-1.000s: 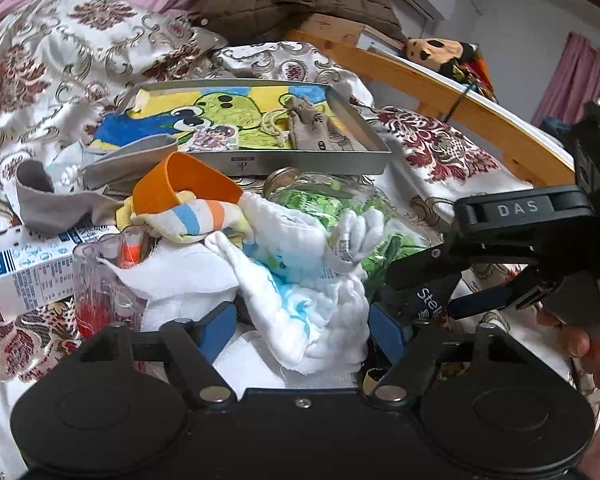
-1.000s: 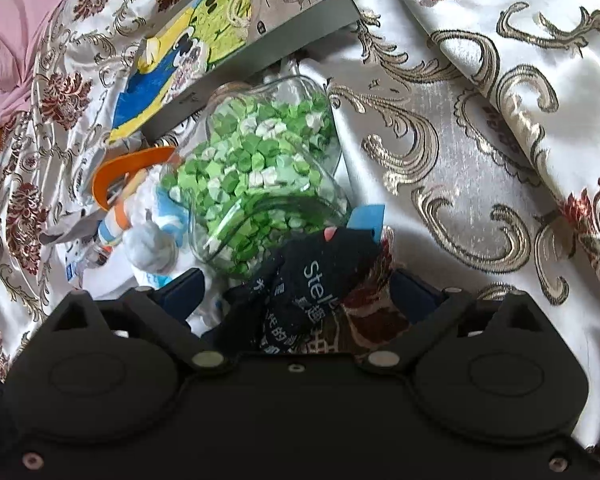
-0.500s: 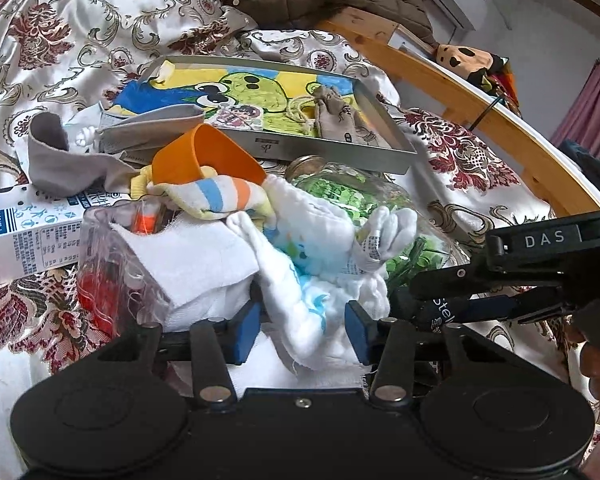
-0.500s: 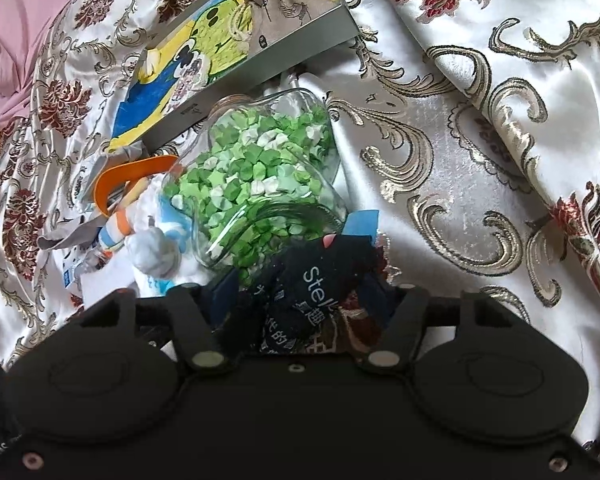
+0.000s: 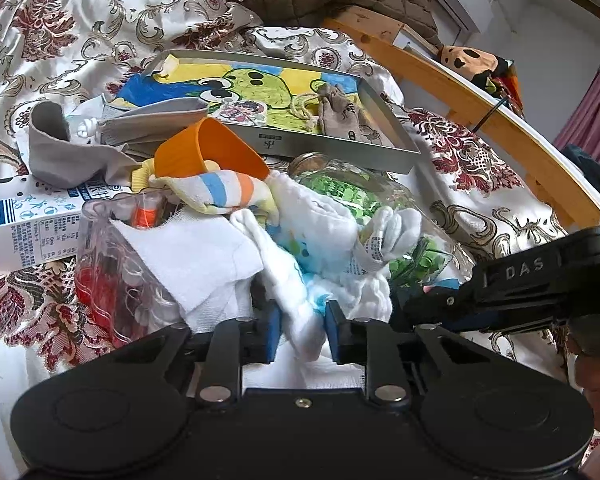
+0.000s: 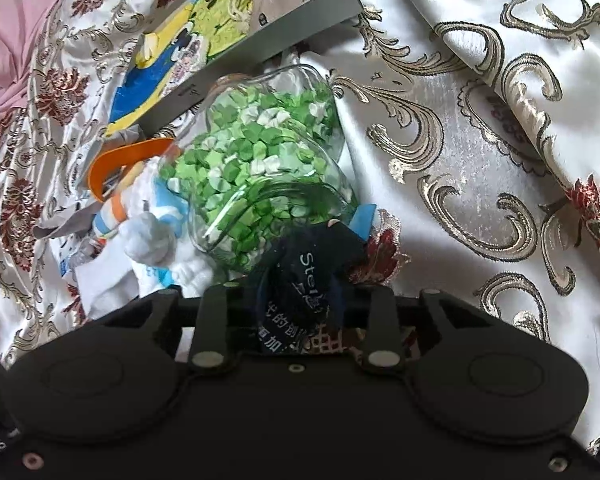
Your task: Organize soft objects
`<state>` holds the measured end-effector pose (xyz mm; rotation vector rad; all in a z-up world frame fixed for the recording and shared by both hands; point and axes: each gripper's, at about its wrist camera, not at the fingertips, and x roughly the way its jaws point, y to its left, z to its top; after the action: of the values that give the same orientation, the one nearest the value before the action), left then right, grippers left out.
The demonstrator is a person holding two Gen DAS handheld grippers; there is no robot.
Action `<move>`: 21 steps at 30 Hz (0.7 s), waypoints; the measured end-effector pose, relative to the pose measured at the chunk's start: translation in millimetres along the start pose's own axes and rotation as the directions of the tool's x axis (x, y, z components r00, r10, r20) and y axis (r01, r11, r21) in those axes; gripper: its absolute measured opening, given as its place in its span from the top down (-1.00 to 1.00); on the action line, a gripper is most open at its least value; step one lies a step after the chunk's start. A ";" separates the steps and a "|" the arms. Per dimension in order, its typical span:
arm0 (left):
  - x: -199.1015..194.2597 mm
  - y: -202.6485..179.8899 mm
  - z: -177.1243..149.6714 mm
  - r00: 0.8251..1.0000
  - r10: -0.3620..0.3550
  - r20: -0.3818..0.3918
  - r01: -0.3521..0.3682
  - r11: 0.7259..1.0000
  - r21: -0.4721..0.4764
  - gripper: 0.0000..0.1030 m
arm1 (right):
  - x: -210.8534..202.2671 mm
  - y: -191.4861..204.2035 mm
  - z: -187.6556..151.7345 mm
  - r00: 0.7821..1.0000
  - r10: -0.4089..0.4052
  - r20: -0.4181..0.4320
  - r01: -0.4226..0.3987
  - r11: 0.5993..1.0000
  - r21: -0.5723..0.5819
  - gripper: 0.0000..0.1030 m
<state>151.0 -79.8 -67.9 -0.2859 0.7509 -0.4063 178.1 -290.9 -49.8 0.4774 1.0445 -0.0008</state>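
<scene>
So the containers first: a glass jar [image 6: 260, 160] lying on its side just ahead of the right jaws, packed with little green and white folded paper bits. Past it, a metal tray [image 5: 340, 148] with a cartoon drawing lining it and a small grey drawstring pouch [image 5: 340, 114] inside. An orange cup [image 5: 204, 152] is tipped over on the heap with a striped sock [image 5: 220, 190] right below it, and a clear plastic container [image 5: 112, 272] with red stuff inside sits off to the left of the left jaws, with a milk carton [image 5: 28, 224] beyond it.

The left gripper [image 5: 300, 328] is pinching a fold of the white baby cloth [image 5: 296, 280] between its blue pads; the rest of it piles up just ahead. The right gripper [image 6: 300, 300] is clamped on a dark navy cloth with white lettering [image 6: 308, 268], bunched right between its jaws and touching the jar.

Versus a second ago: both sets of jaws were spread wide around their cloths and have just been closing onto them.
</scene>
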 end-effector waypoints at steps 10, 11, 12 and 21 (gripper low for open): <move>-4.5 -1.1 -1.1 1.000 -0.012 0.012 0.012 1.000 0.001 0.87 | 3.8 -3.1 -0.4 0.999 -0.020 0.049 0.018 0.999 0.046 1.00; -5.3 -2.0 -0.8 1.000 -0.015 0.015 0.015 1.000 0.002 0.88 | 2.2 -5.3 -0.8 0.998 -0.014 0.056 0.011 0.998 0.056 1.00; -6.9 -2.9 -0.2 1.000 -0.020 0.022 0.020 1.000 0.005 0.88 | -0.1 -7.0 -1.1 0.998 -0.008 0.065 0.004 0.998 0.065 1.00; -25.5 -10.5 1.3 0.995 -0.040 0.096 0.039 0.999 0.015 0.90 | -37.9 -15.5 -6.7 0.973 0.103 0.208 -0.130 0.984 0.121 1.00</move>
<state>132.4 -77.4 -47.6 -0.3068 0.6492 -0.4319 149.6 -310.6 -27.0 0.6472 0.8198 -0.0150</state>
